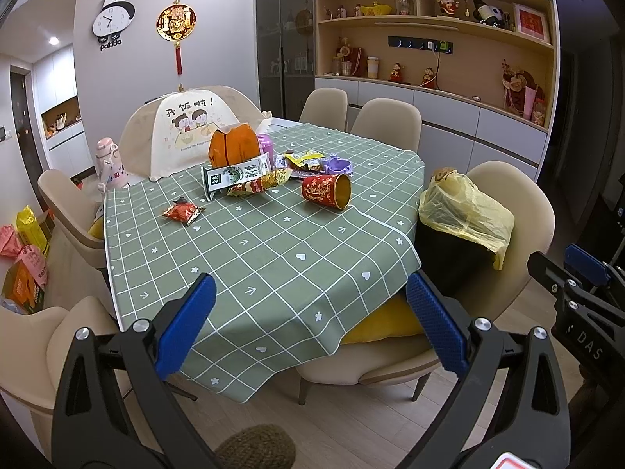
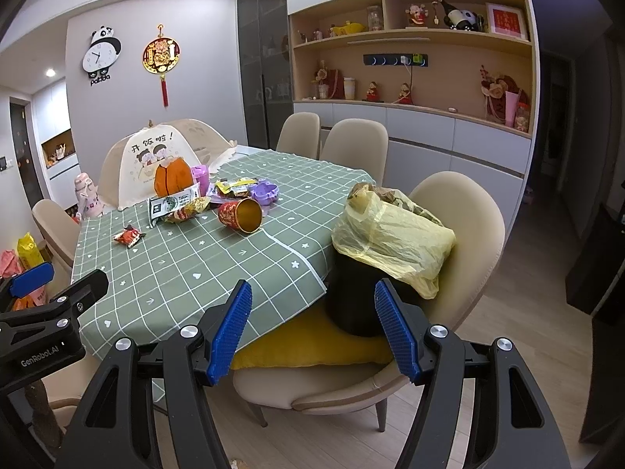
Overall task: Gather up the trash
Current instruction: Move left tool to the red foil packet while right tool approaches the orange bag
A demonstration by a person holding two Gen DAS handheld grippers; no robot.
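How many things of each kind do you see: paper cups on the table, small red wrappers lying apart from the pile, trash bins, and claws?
red paper cup, lying on its side: 1
small red wrapper: 1
black bin lined with a yellow bag: 1
claws: 2, the left claw and the right claw, both open
Total: 5

Panda clock (image 1: 111,17) hangs beside red ornament (image 1: 175,23).
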